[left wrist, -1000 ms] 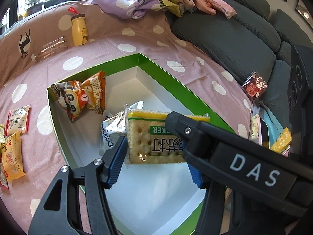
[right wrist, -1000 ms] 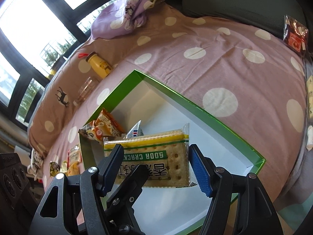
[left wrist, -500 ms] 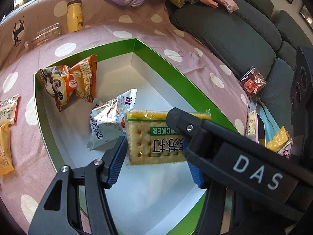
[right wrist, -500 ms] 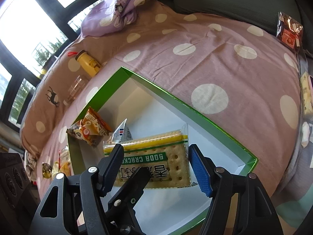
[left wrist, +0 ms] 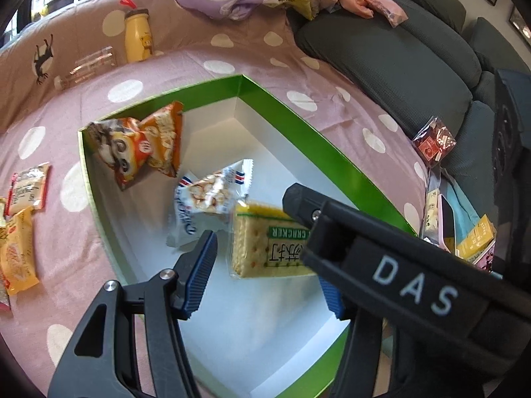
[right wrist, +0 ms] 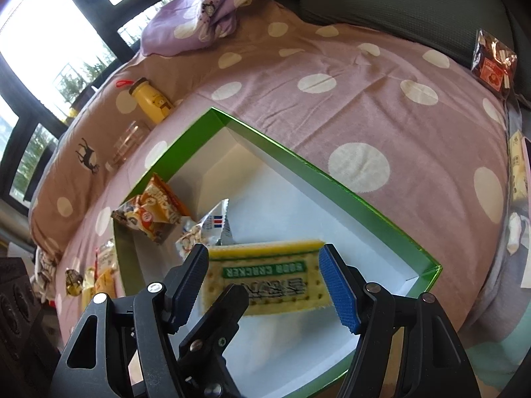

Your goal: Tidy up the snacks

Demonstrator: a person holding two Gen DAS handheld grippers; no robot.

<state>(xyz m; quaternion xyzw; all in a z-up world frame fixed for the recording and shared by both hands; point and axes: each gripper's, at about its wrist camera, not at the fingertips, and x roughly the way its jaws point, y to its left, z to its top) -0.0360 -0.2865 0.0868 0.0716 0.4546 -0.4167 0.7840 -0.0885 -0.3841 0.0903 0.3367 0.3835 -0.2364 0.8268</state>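
Black tongs [left wrist: 265, 275], blue ribbed pads [left wrist: 199, 275], "DAS" lettering.

Inside the green-rimmed box [left wrist: 318, 152], bare white floor lies open at the near corner and along the right wall. An orange snack bag [left wrist: 146, 142] fills the far-left corner, a white biscuit packet [left wrist: 209, 199] beside it, and a soda cracker pack [right wrist: 265, 278] sits mid-box.

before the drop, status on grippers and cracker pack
Right gripper shut on soda cracker pack, above green box. Left gripper open, pad clear of pack. Orange bag, white bag in box; white one close by.
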